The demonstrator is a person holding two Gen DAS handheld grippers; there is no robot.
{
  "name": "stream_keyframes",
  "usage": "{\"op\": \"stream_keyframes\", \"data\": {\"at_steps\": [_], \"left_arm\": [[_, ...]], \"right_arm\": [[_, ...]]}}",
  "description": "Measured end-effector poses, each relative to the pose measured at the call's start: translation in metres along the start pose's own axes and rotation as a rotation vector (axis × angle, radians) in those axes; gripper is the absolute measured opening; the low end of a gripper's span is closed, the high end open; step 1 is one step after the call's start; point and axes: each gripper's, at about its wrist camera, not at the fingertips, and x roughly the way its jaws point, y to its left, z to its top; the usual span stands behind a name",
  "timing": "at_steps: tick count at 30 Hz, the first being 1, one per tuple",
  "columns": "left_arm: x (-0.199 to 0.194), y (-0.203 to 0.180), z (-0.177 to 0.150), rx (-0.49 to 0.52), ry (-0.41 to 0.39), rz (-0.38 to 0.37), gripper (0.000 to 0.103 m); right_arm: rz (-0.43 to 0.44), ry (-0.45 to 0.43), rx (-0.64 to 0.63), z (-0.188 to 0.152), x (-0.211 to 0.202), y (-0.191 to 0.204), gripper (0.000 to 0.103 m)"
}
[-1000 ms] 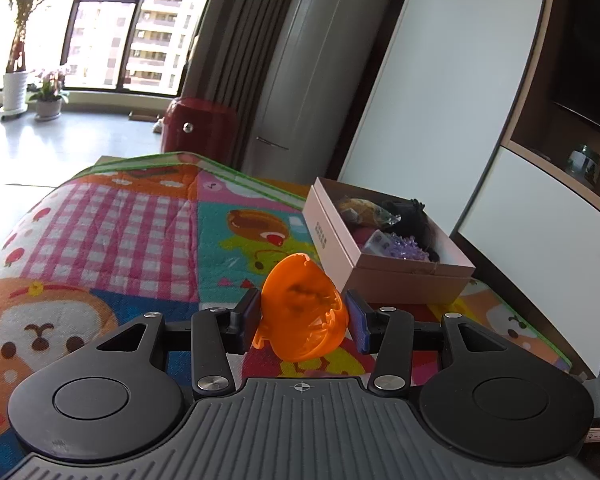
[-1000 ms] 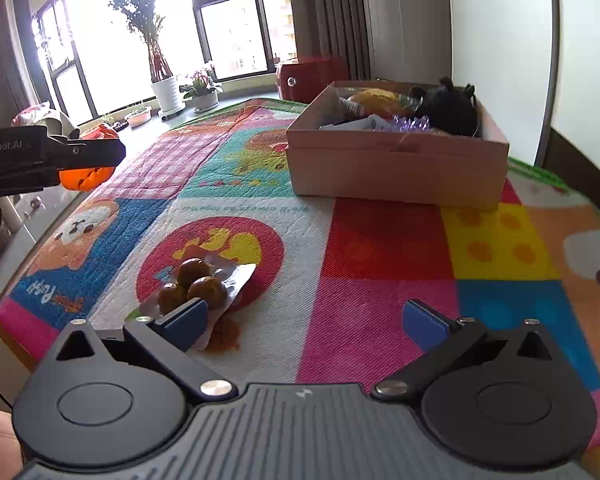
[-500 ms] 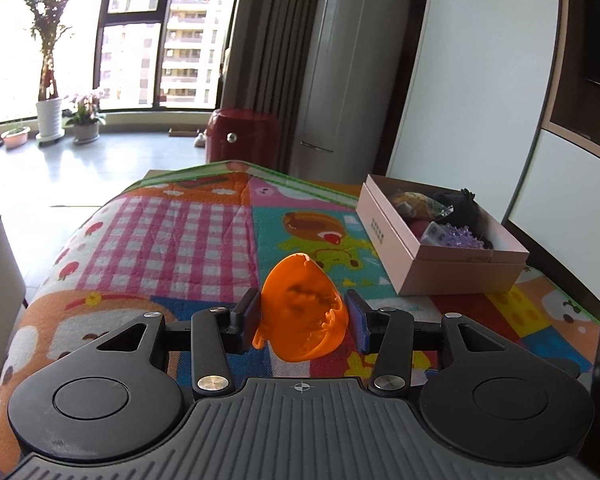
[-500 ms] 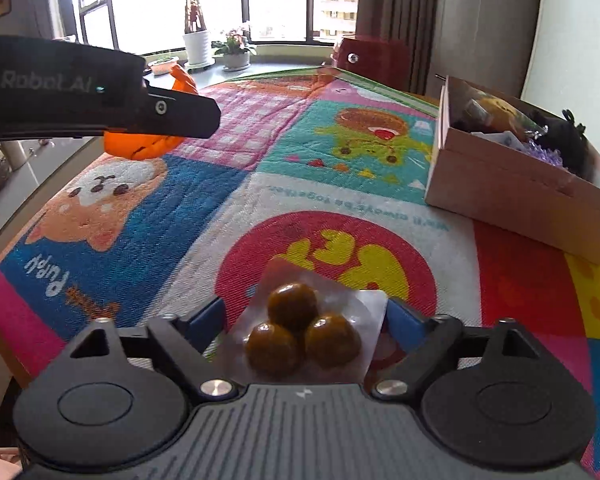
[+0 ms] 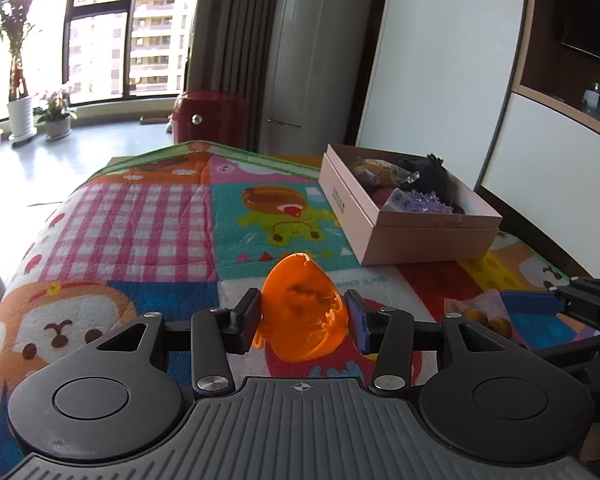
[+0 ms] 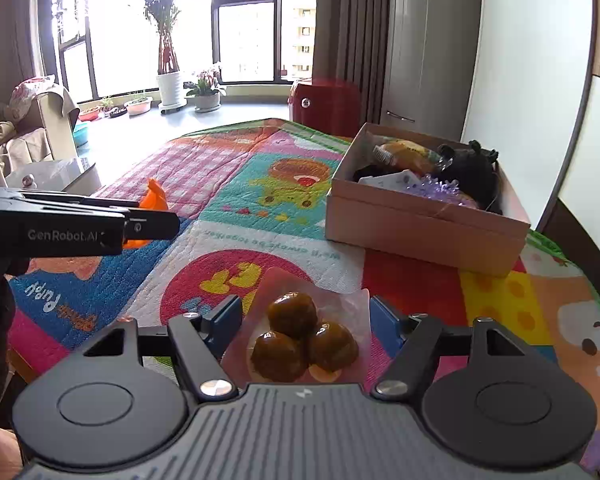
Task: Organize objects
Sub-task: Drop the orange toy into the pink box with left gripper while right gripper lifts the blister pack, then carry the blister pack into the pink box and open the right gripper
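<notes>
One cartoon play mat (image 5: 148, 216) is covering the table, pink box (image 5: 416, 232) resting on it; left gripper (image 5: 303, 314) is clamping an orange shell (image 5: 302, 312) short of the box, while right gripper (image 6: 303, 318), jaws parted, is straddling a blister pack (image 6: 300, 336).

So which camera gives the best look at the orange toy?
The left wrist view: the orange toy sits centred and unobstructed between that gripper's jaws. The right wrist view shows only orange slivers behind the left gripper's finger.
</notes>
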Motion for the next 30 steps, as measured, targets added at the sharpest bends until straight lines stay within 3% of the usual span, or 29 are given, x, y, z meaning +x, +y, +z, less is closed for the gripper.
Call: {"op": "stream_keyframes", "data": {"at_steps": [4,8,12,15,17,19,22,24,30], "left_arm": [[-0.003,-0.011,0.017,0.002,-0.022,-0.063,0.05],[0.006,-0.039,0.067,0.031,-0.086,-0.134,0.05],[0.04,-0.075,0.114,0.063,-0.181,-0.206,0.051],[0.089,-0.097,0.127,0.146,-0.156,-0.217,0.052],[0.117,-0.101,0.124,0.159,-0.127,-0.179,0.05],[0.129,-0.089,0.118,0.1,-0.133,-0.172,0.05],[0.126,-0.062,0.104,-0.023,-0.138,-0.186,0.05],[0.119,-0.044,0.09,-0.053,-0.125,-0.175,0.05],[0.102,-0.006,0.043,-0.102,-0.01,-0.17,0.049]], "right_arm": [[-0.005,-0.058,0.005,-0.002,-0.022,-0.013,0.07],[-0.017,-0.123,0.002,-0.005,-0.041,-0.026,0.07],[-0.03,-0.164,0.027,-0.008,-0.05,-0.042,0.07],[-0.051,-0.171,0.045,-0.012,-0.046,-0.055,0.07],[-0.065,-0.161,0.064,-0.013,-0.041,-0.065,0.07],[-0.077,-0.146,0.084,-0.014,-0.036,-0.075,0.07],[-0.081,-0.137,0.11,-0.015,-0.033,-0.09,0.07],[-0.068,-0.132,0.132,-0.008,-0.029,-0.099,0.07],[-0.06,-0.21,0.206,0.063,-0.018,-0.135,0.07]]}}
